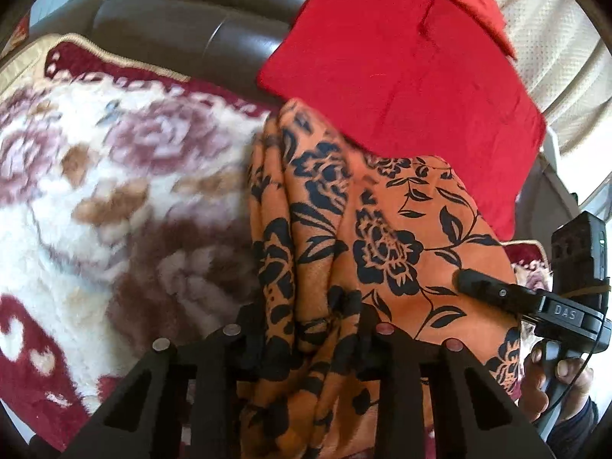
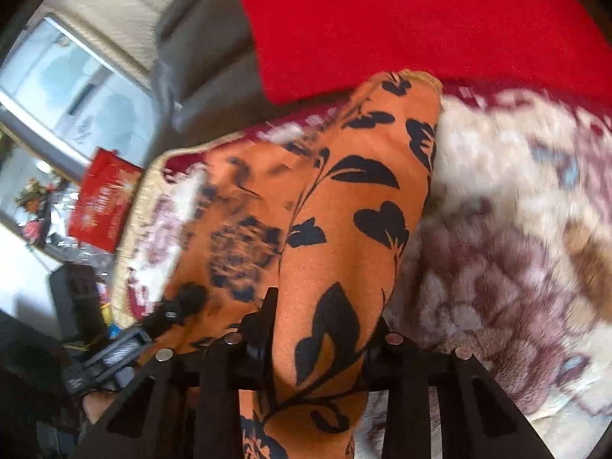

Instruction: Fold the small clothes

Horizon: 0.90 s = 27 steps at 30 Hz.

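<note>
An orange garment with black flower print hangs bunched between both grippers above a plush floral blanket. My left gripper is shut on a gathered edge of the orange garment. My right gripper is shut on another part of the same garment, which rises ahead of it in a ridge. The right gripper also shows in the left wrist view, with its fingertip against the cloth. The left gripper shows in the right wrist view, blurred.
A red cloth lies beyond the garment, also seen in the right wrist view. A dark brown sofa back stands behind the blanket. A red box and clutter sit by a window at the left.
</note>
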Motion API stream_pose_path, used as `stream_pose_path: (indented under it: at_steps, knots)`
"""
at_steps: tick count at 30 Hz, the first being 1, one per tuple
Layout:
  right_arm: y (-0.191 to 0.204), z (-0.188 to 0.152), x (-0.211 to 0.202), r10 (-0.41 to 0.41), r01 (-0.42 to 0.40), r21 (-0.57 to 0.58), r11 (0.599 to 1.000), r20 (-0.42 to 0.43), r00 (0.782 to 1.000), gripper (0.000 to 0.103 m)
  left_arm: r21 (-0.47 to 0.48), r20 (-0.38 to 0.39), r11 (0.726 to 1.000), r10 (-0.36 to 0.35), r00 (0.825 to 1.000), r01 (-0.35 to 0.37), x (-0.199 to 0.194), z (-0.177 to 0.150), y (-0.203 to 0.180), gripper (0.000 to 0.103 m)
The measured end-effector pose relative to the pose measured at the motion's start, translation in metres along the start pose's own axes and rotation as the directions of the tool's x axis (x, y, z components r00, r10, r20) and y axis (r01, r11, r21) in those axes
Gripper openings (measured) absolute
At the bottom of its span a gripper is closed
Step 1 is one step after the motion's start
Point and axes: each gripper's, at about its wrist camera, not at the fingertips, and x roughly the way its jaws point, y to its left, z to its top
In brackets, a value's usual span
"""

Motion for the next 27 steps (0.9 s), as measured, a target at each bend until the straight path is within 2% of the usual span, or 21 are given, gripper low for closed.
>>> stream_pose_path:
  at_steps: [5, 9, 10, 11, 12, 13, 14, 15, 16, 17, 18, 19, 21, 24, 26, 27]
  knots:
    - [-0.013, 0.017, -0.059, -0.013, 0.014, -0.009, 1.000, 0.109, 0.994, 0.035, 0.089, 0.054, 0.994, -0.071, 0.996, 0.066, -0.006, 0.022, -0.061, 0.033]
    - [-0.056, 0.019, -0.096, -0.050, 0.041, 0.059, 0.997, 0.164, 0.985, 0.035, 0.151, 0.038, 0.982, -0.124, 0.992, 0.117, 0.020, 0.028, -0.114, 0.033]
    - [-0.072, 0.017, -0.102, -0.063, 0.050, 0.084, 0.995, 0.171, 0.983, 0.035, 0.156, 0.026, 0.979, -0.136, 0.990, 0.130, 0.033, 0.026, -0.126, 0.034]
    - [-0.084, 0.017, -0.106, -0.074, 0.057, 0.102, 0.993, 0.177, 0.981, 0.037, 0.165, 0.017, 0.977, -0.138, 0.990, 0.133, 0.044, 0.022, -0.134, 0.041]
    - [-0.102, 0.013, -0.107, -0.091, 0.066, 0.140, 0.988, 0.183, 0.979, 0.041, 0.191, -0.004, 0.975, -0.116, 0.993, 0.114, 0.062, 0.016, -0.142, 0.044]
    - [-0.122, 0.009, -0.105, -0.118, 0.085, 0.191, 0.978, 0.172, 0.978, 0.055, 0.225, -0.048, 0.972, -0.062, 0.997, 0.071, 0.084, 0.008, -0.147, 0.046]
    - [-0.146, 0.002, -0.098, -0.160, 0.124, 0.256, 0.959, 0.122, 0.980, 0.079, 0.239, -0.090, 0.970, -0.012, 0.996, 0.033, 0.098, 0.000, -0.147, 0.046]
    - [-0.158, -0.005, -0.095, -0.197, 0.161, 0.288, 0.944, 0.100, 0.975, 0.080, 0.227, -0.134, 0.973, -0.008, 0.991, 0.039, 0.107, -0.008, -0.143, 0.046]
    - [-0.168, -0.013, -0.097, -0.228, 0.187, 0.317, 0.930, 0.096, 0.969, 0.080, 0.215, -0.115, 0.975, -0.026, 0.993, 0.050, 0.103, -0.010, -0.140, 0.048]
    - [-0.173, -0.021, -0.103, -0.219, 0.166, 0.338, 0.926, 0.125, 0.968, 0.080, 0.213, -0.096, 0.976, -0.017, 0.995, 0.037, 0.097, -0.012, -0.138, 0.053]
    - [-0.172, -0.026, -0.112, -0.234, 0.168, 0.352, 0.921, 0.156, 0.960, 0.080, 0.213, -0.086, 0.977, -0.013, 0.996, 0.031, 0.089, -0.012, -0.136, 0.053]
    - [-0.165, -0.026, -0.122, -0.281, 0.206, 0.345, 0.916, 0.184, 0.942, 0.080, 0.212, -0.087, 0.977, -0.017, 0.996, 0.035, 0.084, -0.011, -0.135, 0.053]
    - [-0.146, -0.020, -0.137, -0.271, 0.191, 0.301, 0.934, 0.249, 0.930, 0.080, 0.226, -0.079, 0.974, -0.002, 0.997, 0.020, 0.073, -0.012, -0.137, 0.053]
    - [-0.101, 0.002, -0.147, -0.144, 0.087, 0.187, 0.978, 0.321, 0.936, 0.080, 0.264, -0.062, 0.964, 0.033, 0.998, -0.016, 0.067, -0.012, -0.139, 0.053]
    - [-0.079, 0.014, -0.137, -0.068, 0.034, 0.116, 0.993, 0.303, 0.951, 0.080, 0.279, -0.053, 0.960, 0.051, 0.997, -0.034, 0.066, -0.012, -0.139, 0.053]
    - [-0.072, 0.014, -0.126, -0.059, 0.030, 0.105, 0.994, 0.280, 0.958, 0.080, 0.289, -0.051, 0.956, 0.063, 0.997, -0.046, 0.065, -0.015, -0.140, 0.053]
